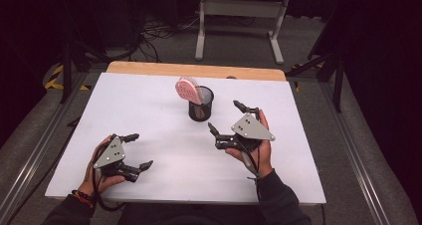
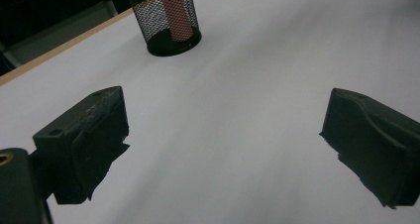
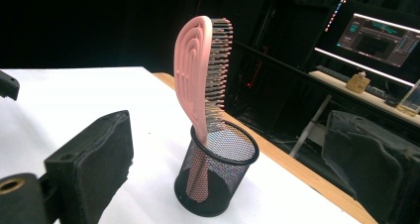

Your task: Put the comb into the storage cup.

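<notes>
A pink hairbrush (image 1: 188, 89) (image 3: 202, 75) stands handle-down in a black mesh cup (image 1: 200, 104) (image 3: 217, 170) (image 2: 166, 17) at the middle back of the white table. My right gripper (image 1: 228, 117) (image 3: 225, 169) is open just right of the cup, its jaws wide apart and nothing between them. Near the front left edge my left gripper (image 1: 138, 150) (image 2: 225, 149) is open too, over bare tabletop, far from the cup.
The white sheet (image 1: 149, 110) covers a wooden table whose back edge (image 1: 199, 69) shows. A white desk frame (image 1: 239, 21) and cables lie on the floor behind. A lit monitor (image 3: 379, 33) is in the right gripper view's background.
</notes>
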A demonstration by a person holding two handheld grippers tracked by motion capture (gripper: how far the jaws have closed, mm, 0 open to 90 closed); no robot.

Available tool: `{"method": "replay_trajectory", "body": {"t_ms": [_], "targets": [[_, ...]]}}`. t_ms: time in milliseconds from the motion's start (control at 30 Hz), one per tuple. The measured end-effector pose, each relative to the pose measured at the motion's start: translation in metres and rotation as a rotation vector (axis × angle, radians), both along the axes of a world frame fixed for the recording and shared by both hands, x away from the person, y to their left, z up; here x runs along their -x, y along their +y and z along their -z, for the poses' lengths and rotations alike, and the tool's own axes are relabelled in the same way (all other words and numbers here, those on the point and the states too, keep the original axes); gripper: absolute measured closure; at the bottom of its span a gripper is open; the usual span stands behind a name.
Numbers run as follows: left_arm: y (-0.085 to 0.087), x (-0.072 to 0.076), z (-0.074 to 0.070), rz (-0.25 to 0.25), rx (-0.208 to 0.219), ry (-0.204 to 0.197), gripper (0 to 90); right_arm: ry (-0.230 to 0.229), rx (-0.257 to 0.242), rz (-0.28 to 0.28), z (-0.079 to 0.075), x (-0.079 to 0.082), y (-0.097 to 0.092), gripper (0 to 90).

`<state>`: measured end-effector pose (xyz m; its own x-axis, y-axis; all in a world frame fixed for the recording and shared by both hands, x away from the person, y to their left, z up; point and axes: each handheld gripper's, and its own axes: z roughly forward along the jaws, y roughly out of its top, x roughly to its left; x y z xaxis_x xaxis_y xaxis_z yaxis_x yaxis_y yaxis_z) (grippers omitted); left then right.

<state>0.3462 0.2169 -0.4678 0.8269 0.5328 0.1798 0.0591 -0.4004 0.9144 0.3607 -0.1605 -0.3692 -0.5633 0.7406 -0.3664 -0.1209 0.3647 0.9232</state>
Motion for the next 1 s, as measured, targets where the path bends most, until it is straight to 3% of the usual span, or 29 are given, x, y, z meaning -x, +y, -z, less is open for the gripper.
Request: {"method": "replay_trajectory", "body": {"t_ms": [633,1000], "targets": [[-0.001,0.0,0.001,0.004,-0.002,0.004,5.0,-0.005,0.029,-0.005,0.007,0.015,-0.012,6.6],[-0.001,0.0,0.001,0.002,-0.001,0.004,5.0,0.008,0.067,0.005,0.021,0.022,-0.022,6.6]]}}
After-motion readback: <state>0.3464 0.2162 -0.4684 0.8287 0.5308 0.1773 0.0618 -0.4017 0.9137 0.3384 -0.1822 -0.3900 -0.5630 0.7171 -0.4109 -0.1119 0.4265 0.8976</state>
